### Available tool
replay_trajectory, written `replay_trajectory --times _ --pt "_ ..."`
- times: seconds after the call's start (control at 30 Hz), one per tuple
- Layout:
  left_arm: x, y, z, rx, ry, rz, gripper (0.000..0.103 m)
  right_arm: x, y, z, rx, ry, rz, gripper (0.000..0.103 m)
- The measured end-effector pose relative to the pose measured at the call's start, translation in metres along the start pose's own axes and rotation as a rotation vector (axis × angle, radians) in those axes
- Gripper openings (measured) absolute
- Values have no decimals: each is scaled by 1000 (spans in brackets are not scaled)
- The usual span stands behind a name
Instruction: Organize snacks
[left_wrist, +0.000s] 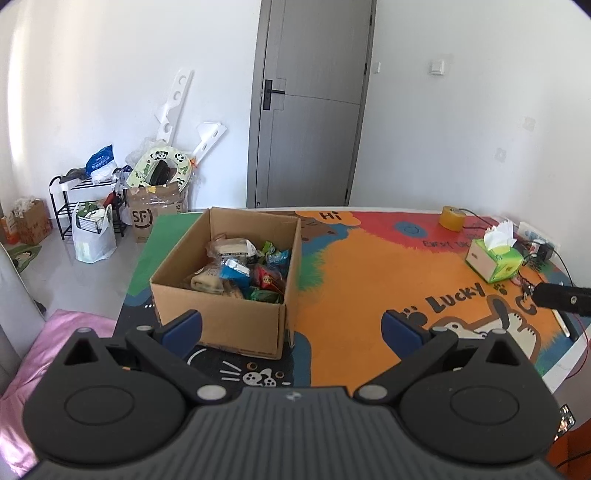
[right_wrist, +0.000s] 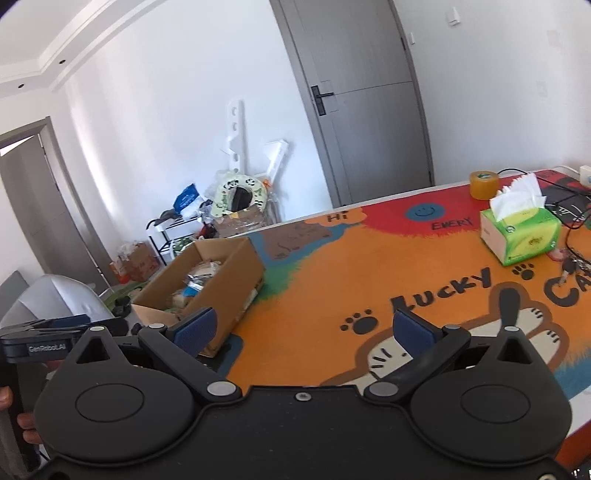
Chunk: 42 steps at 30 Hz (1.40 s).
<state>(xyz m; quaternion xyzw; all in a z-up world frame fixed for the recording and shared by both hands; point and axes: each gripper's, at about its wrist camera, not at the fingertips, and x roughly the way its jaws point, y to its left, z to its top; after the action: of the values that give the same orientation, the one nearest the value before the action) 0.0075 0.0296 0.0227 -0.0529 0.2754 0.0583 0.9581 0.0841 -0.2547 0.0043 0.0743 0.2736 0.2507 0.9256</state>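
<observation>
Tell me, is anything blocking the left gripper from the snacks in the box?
Nothing visible does. The left gripper is open and empty, and the cardboard box is open on top, with the snacks uncovered. Only the box's near wall stands ahead, so reach over it.

"Hi", "LUCKY" on table mat (left_wrist: 369, 266); "SF" on floor carton (left_wrist: 155, 214).

I see a table (left_wrist: 369, 280) covered in a bright cartoon mat (left_wrist: 354, 295). On its left sits an open cardboard box (left_wrist: 225, 291) of snacks (left_wrist: 243, 273). Far right stand a green tissue box (left_wrist: 493, 260) and a yellow tape roll (left_wrist: 451, 218), with keys (right_wrist: 570, 267) and cables (right_wrist: 569, 221) near them.
</observation>
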Motion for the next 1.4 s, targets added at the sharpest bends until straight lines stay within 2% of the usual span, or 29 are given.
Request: replay_trajectory --times 0.4,0.53,1.0,1.1,1.4 --pt "1 2 -6 -5 13 -9 103 -9 -2 -5 -4 -7 8 103" --pt "-3 6 -4 -30 -6 22 103 -8 0 -5 -11 3 15 103" --pt "-5 5 -3 -18 -1 16 103 -11 9 -4 -31 4 20 103" --pt "-5 6 -3 -29 4 -7 103 -12 10 -4 -31 4 21 103" --pt "-6 7 -3 -24 2 11 103 -11 10 -5 -28 5 18 103"
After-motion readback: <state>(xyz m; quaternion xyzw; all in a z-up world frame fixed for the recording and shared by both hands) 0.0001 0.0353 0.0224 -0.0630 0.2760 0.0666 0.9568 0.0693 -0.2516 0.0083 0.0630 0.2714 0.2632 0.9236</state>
